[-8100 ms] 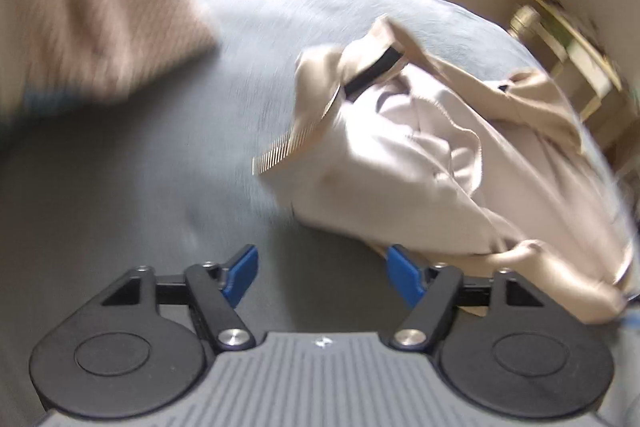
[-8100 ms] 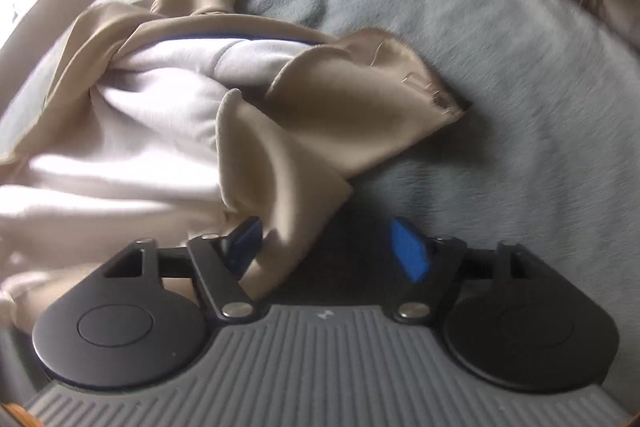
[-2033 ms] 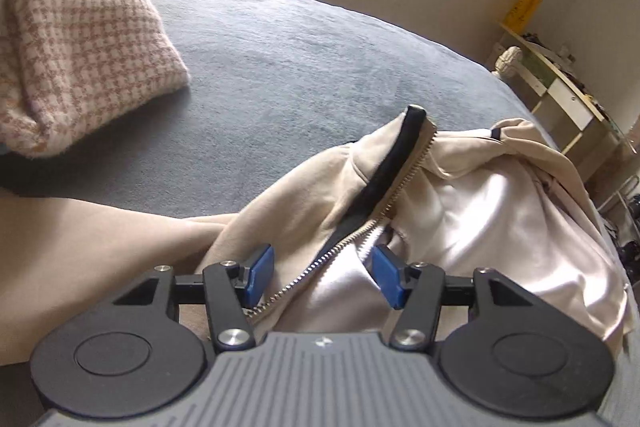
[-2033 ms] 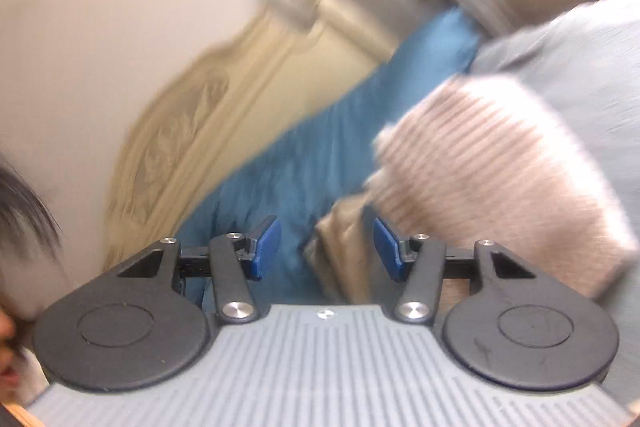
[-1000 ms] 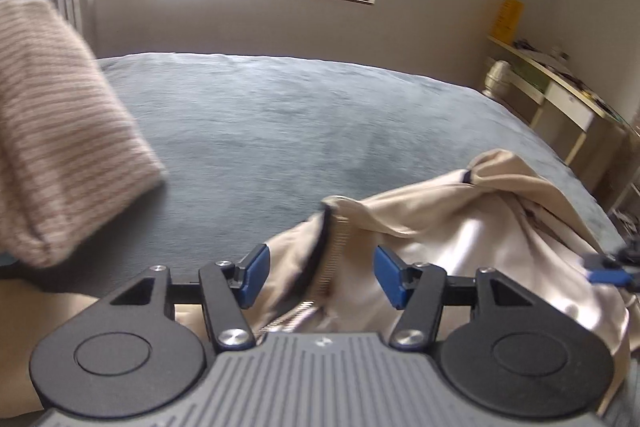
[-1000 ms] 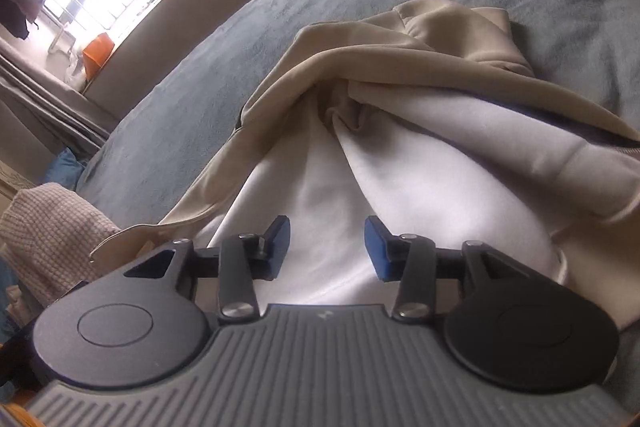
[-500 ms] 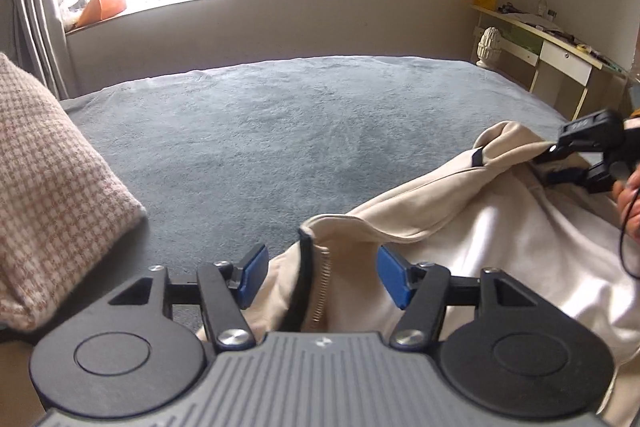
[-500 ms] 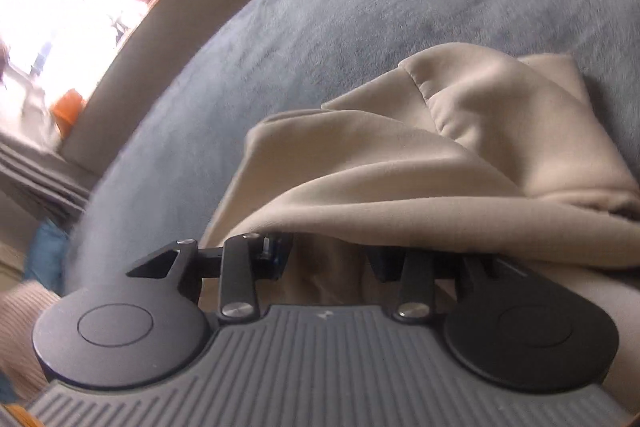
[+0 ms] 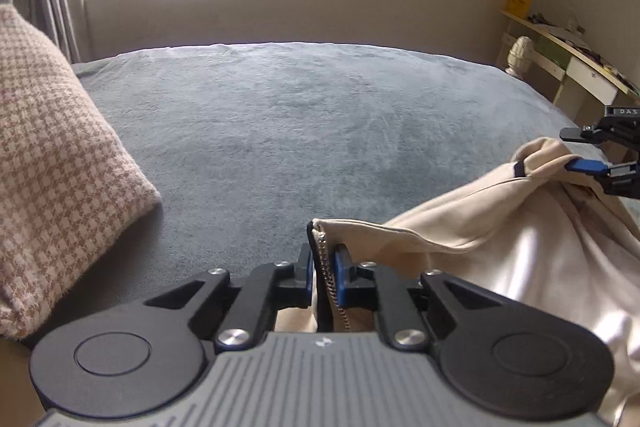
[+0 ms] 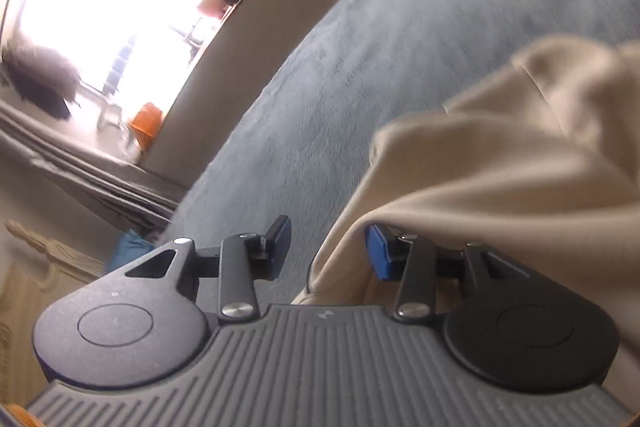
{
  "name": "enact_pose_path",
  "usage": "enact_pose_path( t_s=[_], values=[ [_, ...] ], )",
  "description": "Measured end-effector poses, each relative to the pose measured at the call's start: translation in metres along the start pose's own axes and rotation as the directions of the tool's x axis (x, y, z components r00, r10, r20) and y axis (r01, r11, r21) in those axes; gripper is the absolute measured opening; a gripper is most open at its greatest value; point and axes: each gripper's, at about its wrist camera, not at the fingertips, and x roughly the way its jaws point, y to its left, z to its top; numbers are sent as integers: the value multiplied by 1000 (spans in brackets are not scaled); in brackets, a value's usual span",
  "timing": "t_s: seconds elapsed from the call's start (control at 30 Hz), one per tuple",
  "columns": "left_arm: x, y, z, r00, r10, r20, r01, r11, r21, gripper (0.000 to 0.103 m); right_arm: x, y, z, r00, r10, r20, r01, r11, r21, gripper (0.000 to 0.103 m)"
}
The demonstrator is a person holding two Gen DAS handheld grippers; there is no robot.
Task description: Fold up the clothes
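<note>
Your left hand-held gripper (image 9: 323, 269) is clamped on the zipper edge of the beige jacket (image 9: 500, 251), which lies bunched on the grey bed (image 9: 280, 131). The garment runs rightward from there toward your right hand-held gripper (image 10: 327, 247), whose jaws stand apart with cloth beside one pad (image 10: 378, 251). Judgement: the right side needs its hold before you spread.

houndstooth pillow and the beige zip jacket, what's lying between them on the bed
Nothing: in the left wrist view only bare grey blanket separates the pink houndstooth pillow from the beige zip-up jacket pinched by the left gripper.
</note>
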Motion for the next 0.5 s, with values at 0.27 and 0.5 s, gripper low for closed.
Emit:
enact_pose_path(
  t_s=[0.27,0.5],
  values=[
    [25,12,-1,999,32,-45,-35,997,-71,11,52,0,14,998,-52,-27,51,998,-39,37],
    [34,3,-4,997,46,-57,-48,998,-41,11,101,-24,25,987,-129,-98,131,991,13,33]
  ],
)
